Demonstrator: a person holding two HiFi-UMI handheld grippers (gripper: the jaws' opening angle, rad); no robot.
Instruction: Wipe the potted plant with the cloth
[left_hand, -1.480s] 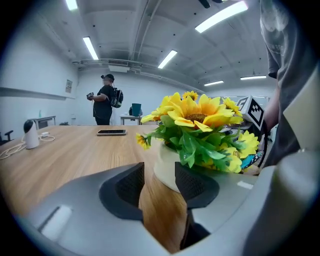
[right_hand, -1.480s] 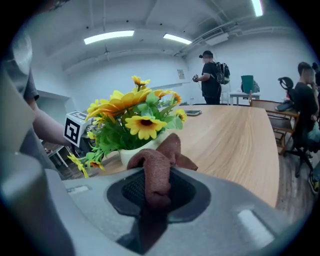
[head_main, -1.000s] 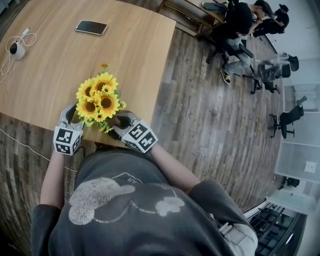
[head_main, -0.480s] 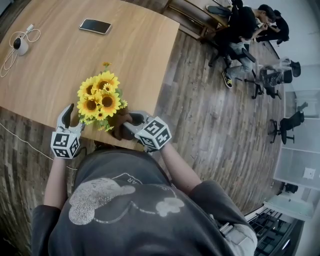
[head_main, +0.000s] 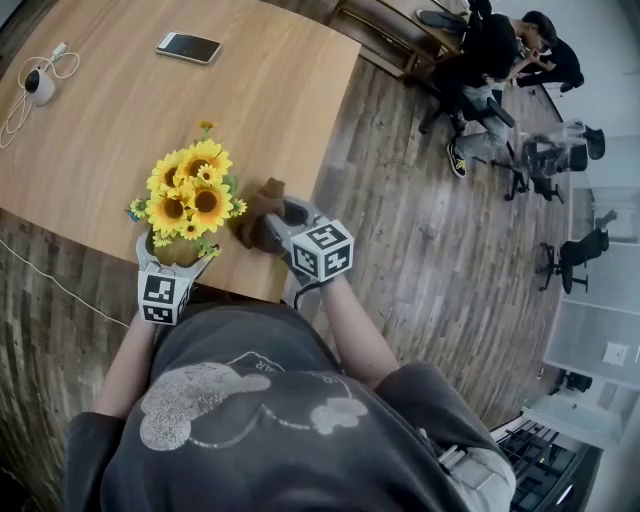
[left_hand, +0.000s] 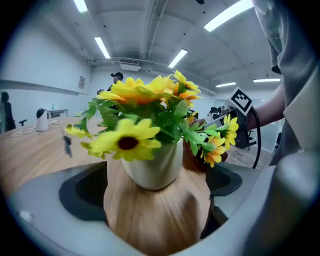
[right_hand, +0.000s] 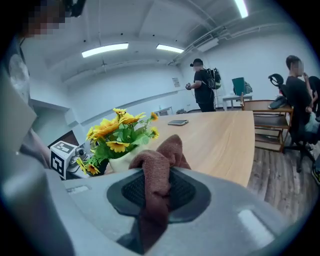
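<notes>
Potted plant (head_main: 190, 205) sits between left hand-held gripper's (head_main: 178, 248) jaws, which just opened.

A pale wooden table (head_main: 120, 110) stretches ahead of the right gripper (head_main: 275, 218), with a dark phone (head_main: 188, 46) near its far edge and a white device with a cable (head_main: 38, 88) at its far left corner. To the gripper's right runs grey-brown plank floor (head_main: 400, 230) — office chairs (head_main: 575, 245) and seated people (head_main: 490, 50) stand farther off. Strip lights (right_hand: 105, 49) line the white ceiling.
</notes>
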